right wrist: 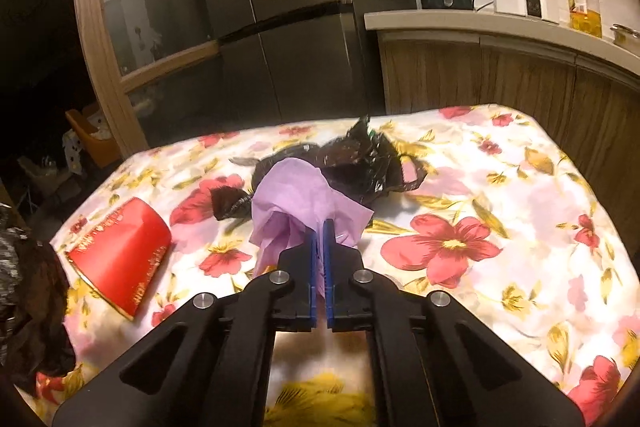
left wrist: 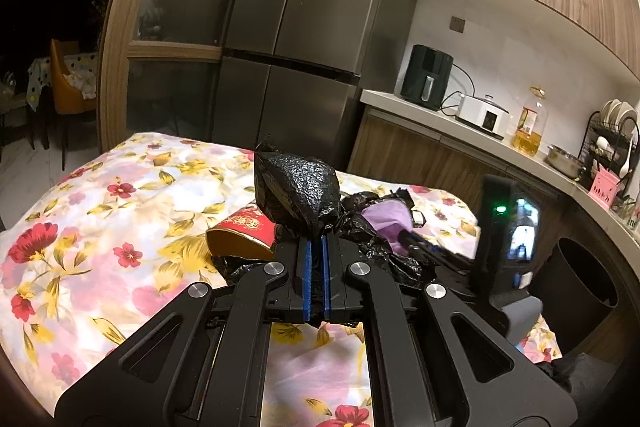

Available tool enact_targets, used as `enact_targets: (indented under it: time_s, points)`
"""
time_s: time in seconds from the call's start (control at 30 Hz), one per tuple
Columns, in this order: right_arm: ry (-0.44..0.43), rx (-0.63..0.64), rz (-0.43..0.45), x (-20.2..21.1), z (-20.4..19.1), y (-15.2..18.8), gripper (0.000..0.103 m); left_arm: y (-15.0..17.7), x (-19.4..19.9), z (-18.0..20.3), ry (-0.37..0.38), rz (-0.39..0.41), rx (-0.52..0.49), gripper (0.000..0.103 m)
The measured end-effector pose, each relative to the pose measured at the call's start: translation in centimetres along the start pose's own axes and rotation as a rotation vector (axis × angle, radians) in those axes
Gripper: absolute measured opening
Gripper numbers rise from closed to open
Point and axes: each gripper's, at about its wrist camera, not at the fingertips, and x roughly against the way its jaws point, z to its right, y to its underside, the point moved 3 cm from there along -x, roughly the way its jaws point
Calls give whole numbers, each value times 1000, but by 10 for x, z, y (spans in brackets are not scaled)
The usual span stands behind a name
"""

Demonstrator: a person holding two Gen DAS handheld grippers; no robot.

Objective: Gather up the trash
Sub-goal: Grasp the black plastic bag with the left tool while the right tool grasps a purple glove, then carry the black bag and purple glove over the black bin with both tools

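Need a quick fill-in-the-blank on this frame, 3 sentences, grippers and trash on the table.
1. The left gripper is shut on a ____ plastic bag.
2. The right gripper is shut on a crumpled ____ tissue.
3. The red paper cup lies on its ____ on the flowered tablecloth.

Missing words: black; purple; side

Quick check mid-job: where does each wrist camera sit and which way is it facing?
Left wrist: on the left gripper, looking along the fingers at the crumpled black plastic bag they pinch, fridge beyond; the right gripper shows.
Right wrist: on the right gripper, angled down at the lilac tissue it pinches.
Shared: red paper cup, floral tablecloth.
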Motion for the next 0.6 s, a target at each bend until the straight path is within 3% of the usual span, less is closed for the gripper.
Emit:
enact_targets:
  time_s: [0.6]
  points:
    - [9, -34, 189, 105, 33, -22, 3, -2, 14, 27, 40, 12, -32, 3]
